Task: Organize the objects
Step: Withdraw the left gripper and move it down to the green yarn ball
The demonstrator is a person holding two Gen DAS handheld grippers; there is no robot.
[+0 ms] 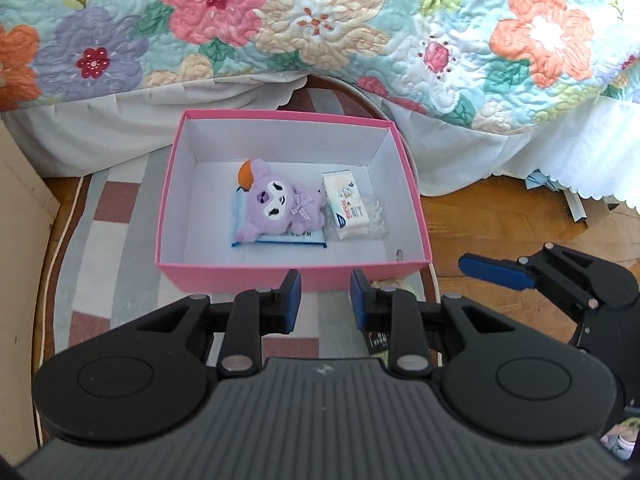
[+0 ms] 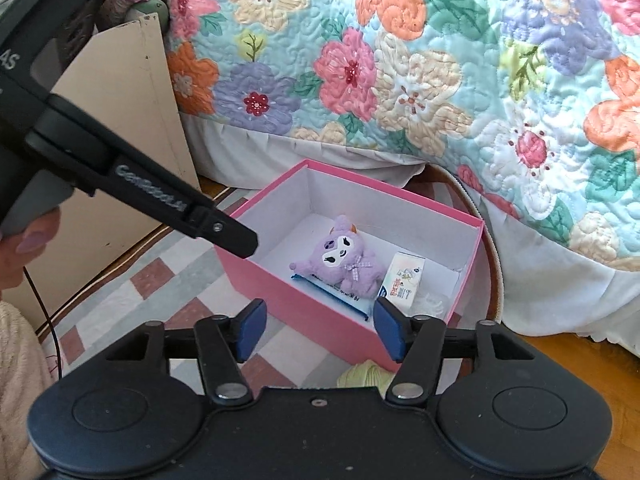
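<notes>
Box (image 1: 294,276) before both empty, parted hand-held grippers (image 1: 325,304).

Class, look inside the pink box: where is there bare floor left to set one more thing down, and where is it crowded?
Bare floor lies left of the plush toy along the left wall of the pink box, and across the back. The middle and right are crowded: the toy lies on a blue packet, beside the tissue pack.

Bright, soft daylight. Glare washes out the quilt (image 1: 552,36) at far right. The pink box (image 1: 224,276) interior shows faint shadows. Fisheye distortion bends the frame edges; focus is slightly soft.
</notes>
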